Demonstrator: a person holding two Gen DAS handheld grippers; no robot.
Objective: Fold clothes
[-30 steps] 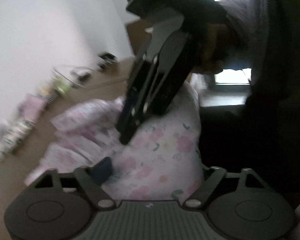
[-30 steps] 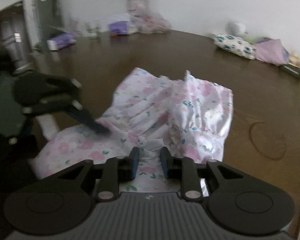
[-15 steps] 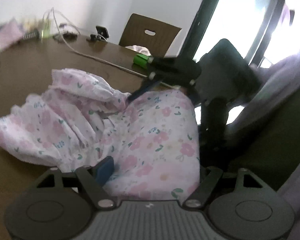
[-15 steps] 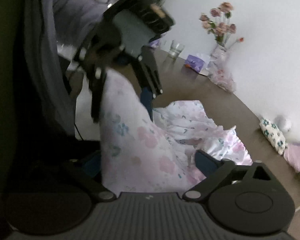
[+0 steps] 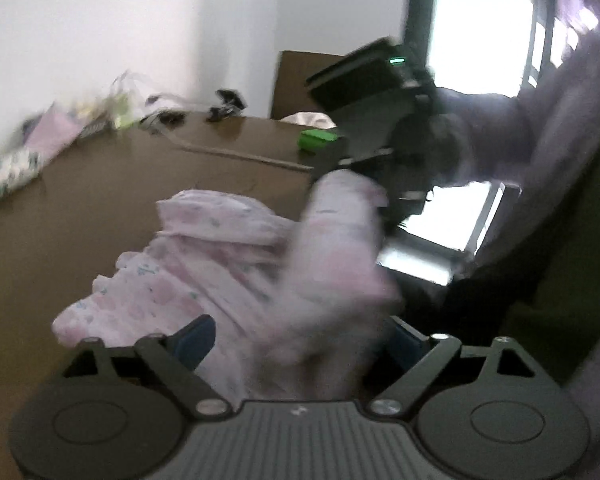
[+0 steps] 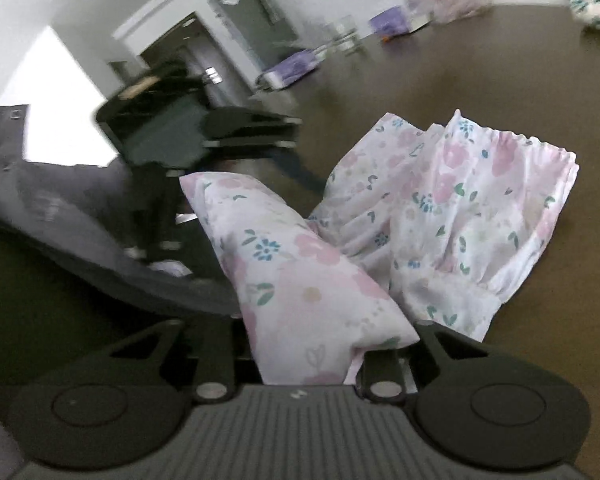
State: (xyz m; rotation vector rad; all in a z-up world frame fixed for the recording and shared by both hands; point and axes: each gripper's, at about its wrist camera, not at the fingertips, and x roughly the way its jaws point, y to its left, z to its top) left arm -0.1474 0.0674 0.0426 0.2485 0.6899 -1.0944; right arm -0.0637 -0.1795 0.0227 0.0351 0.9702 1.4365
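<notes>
Item: floral garment (image 6: 452, 208), white with pink and blue flowers, bunched on the dark brown surface (image 6: 480, 60) at centre frame of the right wrist view; one gathered, ruffled edge lies at right of centre, and a folded end rises toward the lower middle of the frame. Right claw (image 6: 312, 360): clenched on that folded end, cloth filling the gap between its fingers. Left claw (image 5: 296, 340): fingers set wide apart in the left wrist view, blurred pink cloth (image 5: 300, 272) running between them; whether it grips the fabric cannot be told. In the left wrist view the right claw appears at upper right, held by a person's hand (image 5: 432, 148) in a grey sleeve (image 5: 540, 120), with cloth hanging below it. Background, left wrist view: green object (image 5: 318, 140) on the surface at centre top, brown chair back (image 5: 300, 80) behind it, bright window (image 5: 480, 20) at upper right, blurred clutter along the left wall.
</notes>
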